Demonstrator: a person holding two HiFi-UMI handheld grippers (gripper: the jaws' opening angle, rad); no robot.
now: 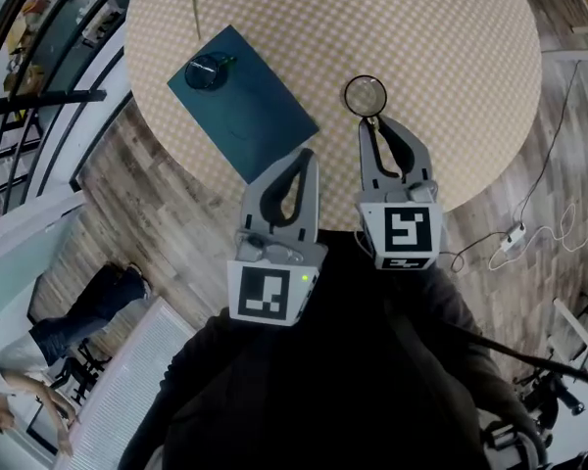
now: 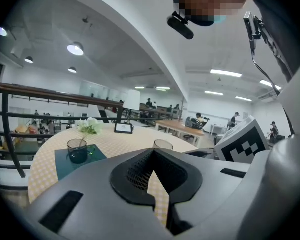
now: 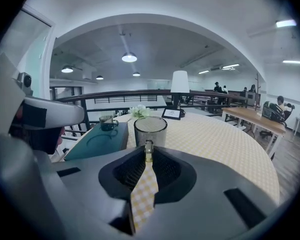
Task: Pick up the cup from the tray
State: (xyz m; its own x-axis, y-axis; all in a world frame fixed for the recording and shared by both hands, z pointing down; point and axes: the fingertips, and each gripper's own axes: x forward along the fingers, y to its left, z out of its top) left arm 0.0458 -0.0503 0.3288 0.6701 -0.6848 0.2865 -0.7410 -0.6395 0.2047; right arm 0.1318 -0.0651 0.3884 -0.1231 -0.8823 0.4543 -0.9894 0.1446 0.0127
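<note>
Over the round table (image 1: 451, 47) with its checked cloth, the person holds both grippers side by side, pointing away from the body. The right gripper (image 3: 148, 157) has its jaws pressed onto the thin handle of a clear glass cup (image 3: 150, 130), which sits upright just beyond the jaw tips. This cup is over the bare cloth, off the tray and to its right. Its base is hidden behind the jaws, so I cannot tell whether it rests on the table. The left gripper (image 2: 153, 153) has its jaws pressed together at the tips with nothing between them, only cloth showing through the wedge behind. It hangs near the table's near edge, close to the tray's nearest corner. The dark teal tray (image 1: 260, 116) lies flat on the left part of the table, turned at an angle. A second, dark cup (image 1: 208, 70) stands upright at its far corner, well apart from both grippers. Past the tray, toward the far side of the table, are a sprig of white flowers (image 3: 138, 111), a small framed sign (image 3: 171, 113) and a white lamp (image 3: 179, 81).
</note>
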